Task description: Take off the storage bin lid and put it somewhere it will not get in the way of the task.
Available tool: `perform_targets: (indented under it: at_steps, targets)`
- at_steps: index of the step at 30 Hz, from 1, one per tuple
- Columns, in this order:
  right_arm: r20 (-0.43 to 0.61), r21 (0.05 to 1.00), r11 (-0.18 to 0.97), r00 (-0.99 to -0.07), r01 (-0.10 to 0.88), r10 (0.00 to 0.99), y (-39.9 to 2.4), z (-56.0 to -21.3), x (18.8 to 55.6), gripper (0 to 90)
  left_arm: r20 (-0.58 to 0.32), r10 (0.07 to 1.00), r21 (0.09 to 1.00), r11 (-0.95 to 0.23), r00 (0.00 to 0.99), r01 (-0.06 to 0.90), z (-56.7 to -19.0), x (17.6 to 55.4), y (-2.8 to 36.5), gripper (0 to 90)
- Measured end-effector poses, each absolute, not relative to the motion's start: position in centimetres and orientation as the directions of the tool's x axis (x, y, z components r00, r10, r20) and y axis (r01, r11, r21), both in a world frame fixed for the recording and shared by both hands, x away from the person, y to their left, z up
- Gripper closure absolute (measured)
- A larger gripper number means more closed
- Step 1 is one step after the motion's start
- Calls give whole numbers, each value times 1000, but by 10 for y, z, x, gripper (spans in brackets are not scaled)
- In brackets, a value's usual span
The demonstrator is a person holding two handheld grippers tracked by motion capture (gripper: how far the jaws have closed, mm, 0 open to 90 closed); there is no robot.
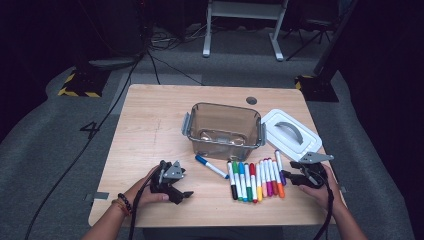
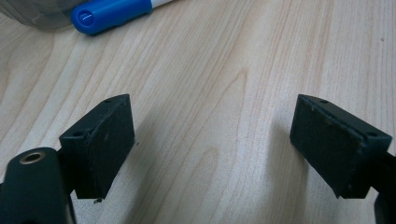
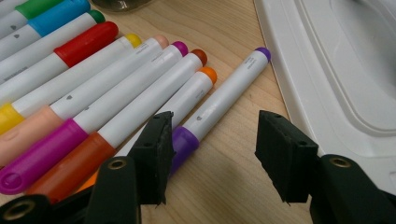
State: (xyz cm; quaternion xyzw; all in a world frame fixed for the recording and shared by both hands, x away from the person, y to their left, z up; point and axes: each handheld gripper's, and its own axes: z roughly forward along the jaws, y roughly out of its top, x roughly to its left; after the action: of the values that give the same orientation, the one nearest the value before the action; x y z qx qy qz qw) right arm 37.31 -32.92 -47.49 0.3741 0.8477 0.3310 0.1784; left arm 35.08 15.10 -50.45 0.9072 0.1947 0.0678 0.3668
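Right hand-held gripper (image 3: 212,140) stands spread beside the purple marker (image 3: 224,100), which lies on the worktop (image 3: 233,186) at the row's edge by the lid (image 3: 327,70); light, stiff, slick, I judge; I'd pinch mid-barrel.

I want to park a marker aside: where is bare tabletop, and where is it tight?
Free: the light wooden table's wide left part, beside the clear plastic box and beyond the left gripper; also the near strip between that gripper and the row of coloured markers. Crowded: the right, where that row, the white grey-handled lid and the right gripper sit close.
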Motion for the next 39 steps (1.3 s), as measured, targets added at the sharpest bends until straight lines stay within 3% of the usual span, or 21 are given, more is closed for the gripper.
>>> perform_targets:
  at_steps: [14, 27, 39]
  targets:
    - [-47, 680, 502, -652, 534, 757, -328, -480, 372, 469, -20, 403, 692, -655, 915, 304, -505, 351, 151, 143]
    - [-13, 658, 455, -595, 600, 803, -343, -487, 374, 732, -20, 403, 692, -655, 915, 304, -505, 351, 151, 143]
    - [-31, 664, 469, -605, 583, 796, -345, -484, 375, 749, -20, 403, 692, -655, 915, 304, -505, 351, 151, 142]
